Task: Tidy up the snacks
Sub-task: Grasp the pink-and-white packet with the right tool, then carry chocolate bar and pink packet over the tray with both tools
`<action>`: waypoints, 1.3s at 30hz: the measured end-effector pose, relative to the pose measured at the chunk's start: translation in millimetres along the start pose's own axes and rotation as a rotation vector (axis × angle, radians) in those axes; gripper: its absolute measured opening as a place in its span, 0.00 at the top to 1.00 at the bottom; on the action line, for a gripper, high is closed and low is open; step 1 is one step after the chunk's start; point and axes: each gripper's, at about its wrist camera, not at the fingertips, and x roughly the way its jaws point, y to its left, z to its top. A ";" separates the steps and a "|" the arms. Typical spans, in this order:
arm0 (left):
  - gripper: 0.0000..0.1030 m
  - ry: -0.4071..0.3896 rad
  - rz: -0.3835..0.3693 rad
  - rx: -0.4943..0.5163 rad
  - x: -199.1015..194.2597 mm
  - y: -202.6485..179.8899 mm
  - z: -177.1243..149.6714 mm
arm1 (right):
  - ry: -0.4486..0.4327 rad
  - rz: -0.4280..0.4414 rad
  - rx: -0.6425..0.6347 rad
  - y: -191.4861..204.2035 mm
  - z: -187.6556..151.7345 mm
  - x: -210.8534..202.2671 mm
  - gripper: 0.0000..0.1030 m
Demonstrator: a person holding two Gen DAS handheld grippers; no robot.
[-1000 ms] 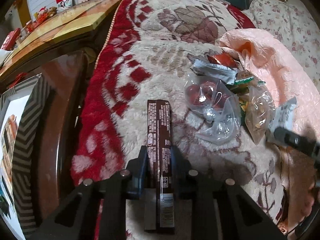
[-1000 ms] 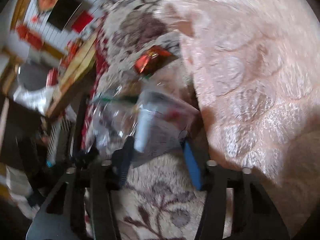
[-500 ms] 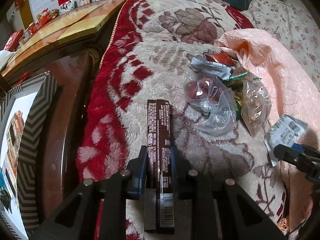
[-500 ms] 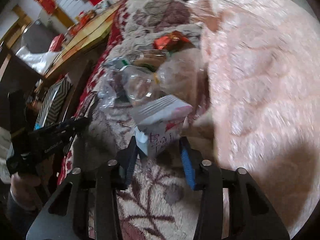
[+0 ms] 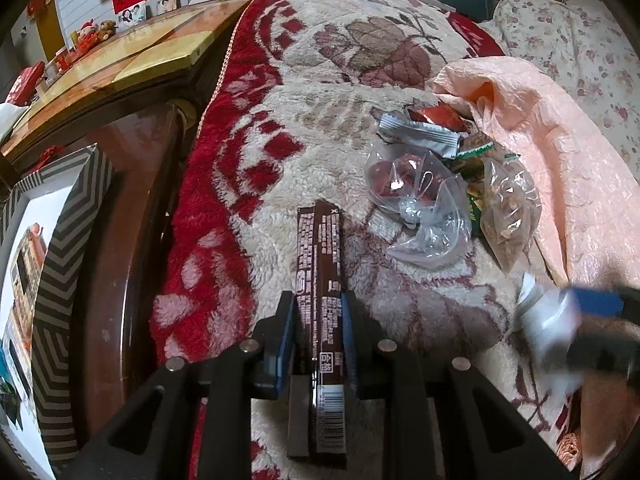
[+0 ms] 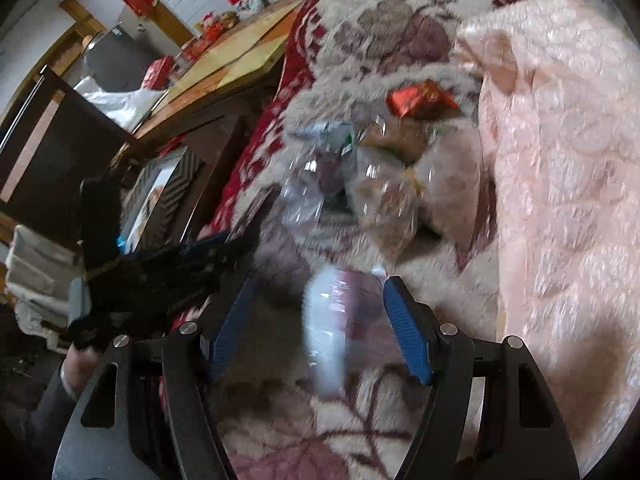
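My left gripper [image 5: 319, 312] is shut on a long brown chocolate bar [image 5: 320, 248] that points away over the plush red-and-cream blanket [image 5: 248, 152]. My right gripper [image 6: 320, 292] hovers over the same blanket with its jaws opening. A blurred white snack packet [image 6: 324, 332] lies between its blue pads, clear of both. In the left wrist view that packet [image 5: 548, 320] shows at the right edge beside the right gripper [image 5: 596, 304]. Farther off lies the snack pile: a clear bag of red sweets [image 5: 408, 184], a silver packet [image 5: 420, 134], a red wrapper [image 5: 440, 114] and a bag of nuts [image 5: 508, 208].
A crinkled pink cloth [image 5: 560, 140] borders the pile on the right, with floral bedding [image 5: 580, 40] behind it. Left of the blanket stand a dark wooden edge [image 5: 132, 220], a yellow-topped table [image 5: 120, 60] and a striped box [image 5: 68, 240].
The right gripper's jaws have spread wide and let go of the white packet after drawing it back from the pile. The left gripper and its bar have stayed put.
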 end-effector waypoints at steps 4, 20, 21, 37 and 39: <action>0.76 -0.001 0.001 0.000 -0.5 0.6 -0.4 | 0.047 -0.014 -0.055 3.2 -16.0 -0.2 0.33; 0.61 -0.011 0.006 0.006 2.2 -3.5 -1.3 | 0.114 -0.169 -0.148 24.8 -31.8 39.7 0.24; 0.61 -0.012 0.007 0.010 3.0 -4.3 -1.1 | 0.133 -0.180 -0.166 26.8 -33.0 46.9 0.24; 0.80 -0.055 -0.011 -0.070 -29.9 19.3 -13.8 | 0.029 -0.196 -0.275 46.0 -34.6 21.7 0.52; 0.80 -0.071 0.004 -0.088 -39.4 25.1 -17.9 | 0.021 -0.199 -0.291 55.2 -31.3 21.1 0.52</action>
